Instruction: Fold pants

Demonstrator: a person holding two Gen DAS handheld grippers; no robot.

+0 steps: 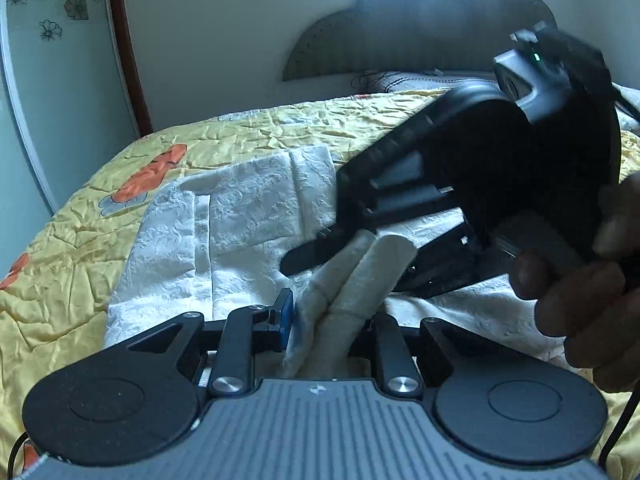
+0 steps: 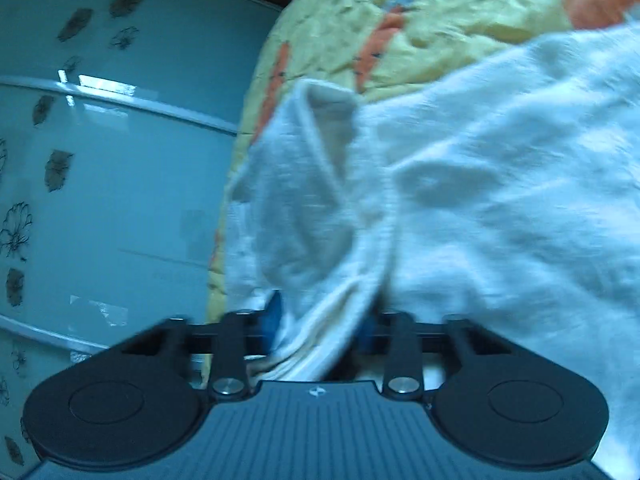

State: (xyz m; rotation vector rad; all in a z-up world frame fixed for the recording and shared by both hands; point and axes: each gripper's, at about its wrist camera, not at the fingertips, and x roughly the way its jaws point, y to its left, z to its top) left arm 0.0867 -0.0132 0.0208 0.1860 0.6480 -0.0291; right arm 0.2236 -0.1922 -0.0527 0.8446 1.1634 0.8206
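White textured pants (image 1: 240, 208) lie spread on a yellow bedspread (image 1: 80, 240). My left gripper (image 1: 330, 316) is shut on a bunched double fold of the pants' edge, which rises between its blue pads. My right gripper (image 1: 352, 264) comes in from the right in the left wrist view, held by a person's hand (image 1: 580, 300), with its fingers on either side of the same fold a little farther along. In the right wrist view the pants (image 2: 500, 200) fill the right side, blurred, and a gathered ridge of cloth is pinched in my right gripper (image 2: 320, 324).
The bed's left edge (image 2: 224, 240) drops beside a glass wardrobe door with flower prints (image 2: 100, 160). A dark headboard (image 1: 400, 32) and a pillow (image 1: 420, 80) are at the far end. Bare bedspread (image 2: 440, 8) lies beyond the pants.
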